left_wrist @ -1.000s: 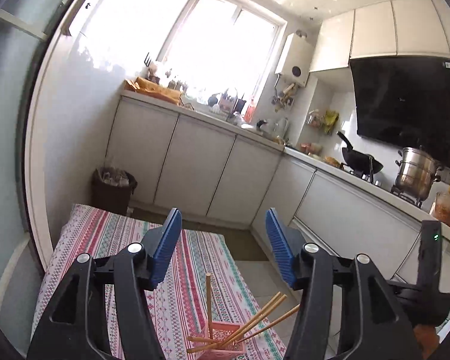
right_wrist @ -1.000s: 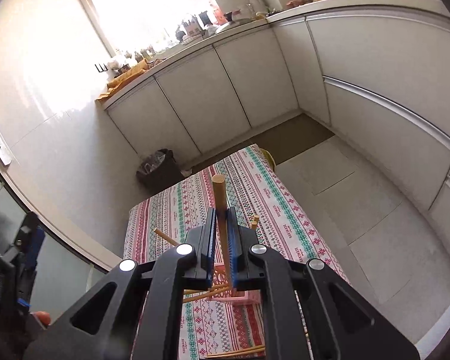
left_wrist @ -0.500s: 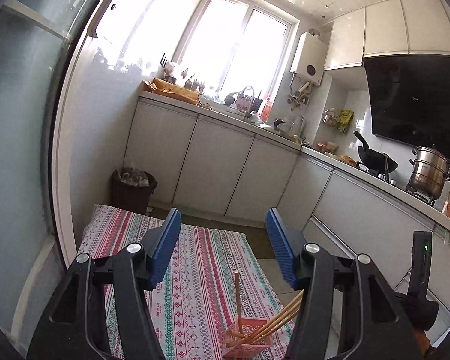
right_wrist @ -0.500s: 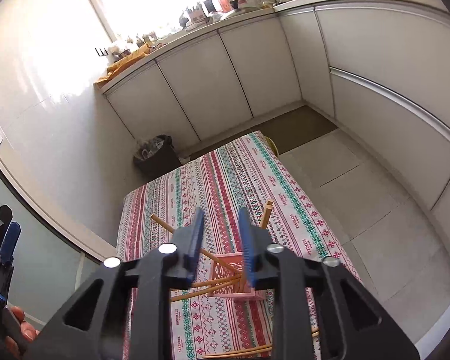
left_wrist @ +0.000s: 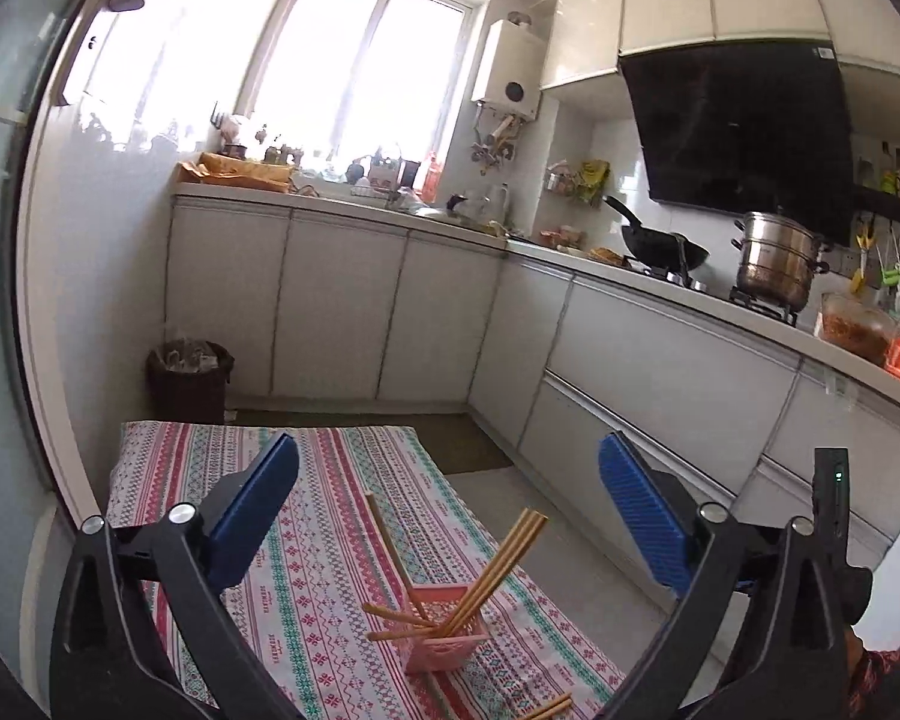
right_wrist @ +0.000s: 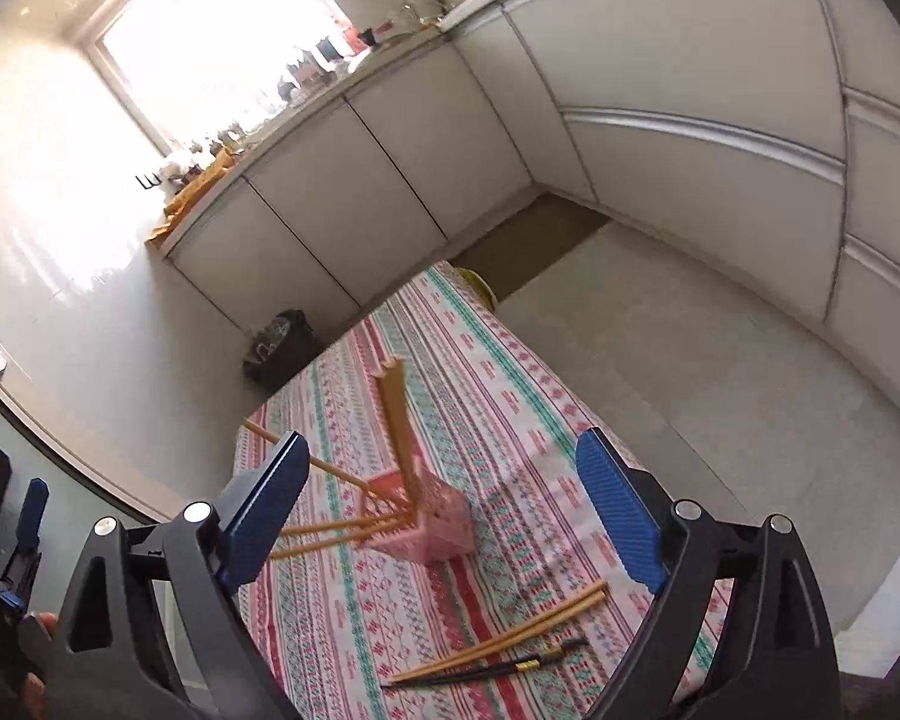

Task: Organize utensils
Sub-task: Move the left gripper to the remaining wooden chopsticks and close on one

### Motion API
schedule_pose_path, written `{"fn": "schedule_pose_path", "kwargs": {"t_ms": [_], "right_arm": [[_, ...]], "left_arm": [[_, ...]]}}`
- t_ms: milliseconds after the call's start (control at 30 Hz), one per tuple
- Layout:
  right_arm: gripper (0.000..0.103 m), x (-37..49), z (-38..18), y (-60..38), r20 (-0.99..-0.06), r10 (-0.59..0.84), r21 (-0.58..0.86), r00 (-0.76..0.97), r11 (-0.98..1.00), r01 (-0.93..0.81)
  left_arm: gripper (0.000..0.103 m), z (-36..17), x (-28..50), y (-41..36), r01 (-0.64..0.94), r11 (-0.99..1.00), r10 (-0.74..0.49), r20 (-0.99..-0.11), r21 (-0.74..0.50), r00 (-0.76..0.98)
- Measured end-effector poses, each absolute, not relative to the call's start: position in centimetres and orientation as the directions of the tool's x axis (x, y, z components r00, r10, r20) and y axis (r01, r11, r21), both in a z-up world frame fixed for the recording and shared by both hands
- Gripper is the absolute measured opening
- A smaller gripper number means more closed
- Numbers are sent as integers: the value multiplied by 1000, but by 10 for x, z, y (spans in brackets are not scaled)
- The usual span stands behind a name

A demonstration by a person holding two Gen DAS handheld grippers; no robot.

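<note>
Reaching next for the loose chopsticks [right_wrist: 504, 639] near the pink holder [right_wrist: 435, 519] looks sensible. Both the right gripper [right_wrist: 444, 513] and left gripper [left_wrist: 447, 516] have just been opening, nothing between them; grip mid-shaft, level.

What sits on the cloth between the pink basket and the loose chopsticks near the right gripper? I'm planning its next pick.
Nothing: in the right wrist view only bare striped tablecloth separates the pink basket from the loose chopsticks.
</note>
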State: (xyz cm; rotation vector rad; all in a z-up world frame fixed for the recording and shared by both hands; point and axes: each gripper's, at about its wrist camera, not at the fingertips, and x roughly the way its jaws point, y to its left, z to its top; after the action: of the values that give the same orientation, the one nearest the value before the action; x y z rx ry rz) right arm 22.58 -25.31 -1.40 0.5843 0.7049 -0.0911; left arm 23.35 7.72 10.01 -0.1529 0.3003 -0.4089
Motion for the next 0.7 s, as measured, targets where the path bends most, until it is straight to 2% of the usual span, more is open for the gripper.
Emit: {"fn": "schedule_pose_path", "kwargs": {"t_ms": [67,133,233,300,367,433,600,667,700], "right_arm": [[88,211,-41,-271,-682,78,447,727,831,330],[88,198,-69,-288,-731,46,408,680,829,382],[88,179,-107,-306,-781,17,359,624,829,428],[88,171,-125,-317,-816,9,341,578,815,469],[88,168,-124,-327,-783,71,423,618,788,447],[88,163,-117,-332,-773,-19,372,634,796,477],[88,158,-125,-343,-777,9,420,629,751,509],[88,159,-126,-346,-773,29,443,634,739,507],[88,159,-127,-347,-772,29,445,634,736,509]], "left_arm": [[96,88,232,56,450,874,-486,-311,-183,817],[96,70,235,29,530,833,-544,-416,-159,729],[96,28,232,-15,626,776,-546,-577,-76,607],[96,-6,228,-44,690,724,-502,-691,-6,520],[96,-36,225,-64,739,671,-447,-764,58,466],[96,-60,228,-81,775,624,-393,-818,97,419],[95,-109,252,-106,826,551,-265,-913,121,311],[86,-124,261,-115,842,524,-220,-934,131,283],[78,-133,266,-120,854,503,-196,-945,131,260]]}}
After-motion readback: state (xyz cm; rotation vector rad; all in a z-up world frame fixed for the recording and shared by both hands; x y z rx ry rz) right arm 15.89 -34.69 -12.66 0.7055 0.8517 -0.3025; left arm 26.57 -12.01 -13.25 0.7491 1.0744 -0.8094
